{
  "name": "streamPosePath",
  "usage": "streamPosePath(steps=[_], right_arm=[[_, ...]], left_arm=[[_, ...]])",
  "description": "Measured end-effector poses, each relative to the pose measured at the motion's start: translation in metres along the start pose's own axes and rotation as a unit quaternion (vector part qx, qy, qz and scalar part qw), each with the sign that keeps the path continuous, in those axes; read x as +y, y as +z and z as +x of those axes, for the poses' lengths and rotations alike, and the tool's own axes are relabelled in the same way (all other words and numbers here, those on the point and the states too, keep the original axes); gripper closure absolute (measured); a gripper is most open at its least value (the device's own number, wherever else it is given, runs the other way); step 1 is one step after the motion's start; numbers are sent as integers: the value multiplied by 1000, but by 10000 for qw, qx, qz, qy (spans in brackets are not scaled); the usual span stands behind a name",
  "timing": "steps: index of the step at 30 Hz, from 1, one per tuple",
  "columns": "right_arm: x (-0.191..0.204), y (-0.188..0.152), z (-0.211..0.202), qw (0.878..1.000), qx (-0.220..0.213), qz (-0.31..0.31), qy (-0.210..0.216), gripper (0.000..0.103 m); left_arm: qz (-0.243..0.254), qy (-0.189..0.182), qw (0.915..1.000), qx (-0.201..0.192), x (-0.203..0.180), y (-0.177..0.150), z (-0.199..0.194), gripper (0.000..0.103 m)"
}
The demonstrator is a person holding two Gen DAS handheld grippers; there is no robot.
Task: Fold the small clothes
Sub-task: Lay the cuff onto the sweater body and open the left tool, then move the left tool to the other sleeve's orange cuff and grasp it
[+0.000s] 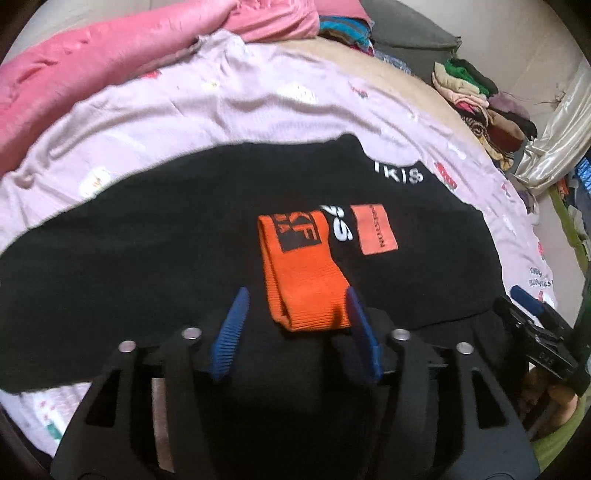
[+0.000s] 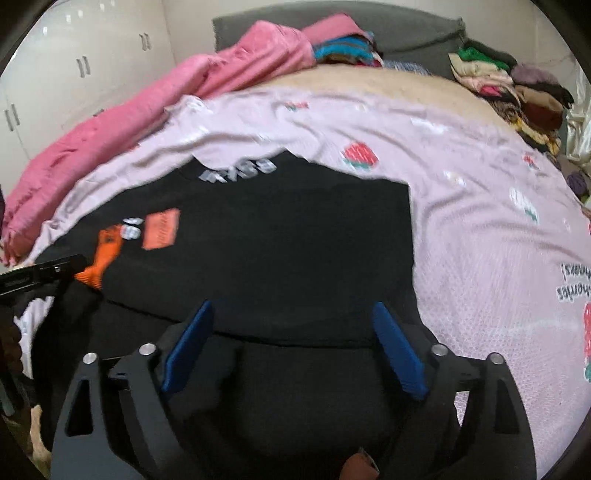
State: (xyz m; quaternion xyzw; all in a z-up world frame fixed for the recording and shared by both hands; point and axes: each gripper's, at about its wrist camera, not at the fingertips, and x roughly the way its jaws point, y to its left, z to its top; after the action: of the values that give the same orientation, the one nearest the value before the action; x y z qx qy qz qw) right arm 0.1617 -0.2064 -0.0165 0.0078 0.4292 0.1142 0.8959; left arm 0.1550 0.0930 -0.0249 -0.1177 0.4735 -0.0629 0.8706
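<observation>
A black garment (image 1: 147,258) with white lettering and an orange patch (image 1: 375,230) lies spread on the bed. Its orange ribbed cuff (image 1: 299,269) rests folded on top of it. My left gripper (image 1: 295,291) stands open around the cuff's near end; the right finger touches the cuff's edge and the left finger stands clear of it. In the right wrist view my right gripper (image 2: 292,305) is open wide just over the near folded edge of the black garment (image 2: 277,240), with only that cloth below it. The orange cuff (image 2: 105,251) shows at the far left there.
A lilac sheet (image 2: 461,221) with strawberry prints covers the bed. A pink blanket (image 2: 166,99) is bunched along the back left. Piles of clothes (image 2: 517,92) sit at the back right by the grey headboard (image 2: 406,29). White wardrobe doors (image 2: 74,74) stand to the left.
</observation>
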Motion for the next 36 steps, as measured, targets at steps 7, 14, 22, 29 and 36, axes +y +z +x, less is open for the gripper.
streamPosePath(steps=[7, 14, 22, 29, 36], right_arm=[[36, 10, -26, 9983, -421, -362, 156, 5], [74, 18, -43, 9942, -772, -665, 343, 5], [123, 27, -49, 9879, -862, -1120, 642, 4], [164, 31, -43, 9829, -801, -1418, 857, 4], [204, 30, -37, 9760, -729, -1712, 1133, 4]], left_arm=[[-119, 381, 9988, -275, 15, -2, -31, 11], [-269, 632, 9967, -427, 37, -11, -55, 10], [-522, 818, 9938, -544, 69, -25, -76, 10], [-860, 929, 9901, -605, 100, -41, -91, 10], [-1187, 1080, 9848, -667, 131, -56, -103, 10]])
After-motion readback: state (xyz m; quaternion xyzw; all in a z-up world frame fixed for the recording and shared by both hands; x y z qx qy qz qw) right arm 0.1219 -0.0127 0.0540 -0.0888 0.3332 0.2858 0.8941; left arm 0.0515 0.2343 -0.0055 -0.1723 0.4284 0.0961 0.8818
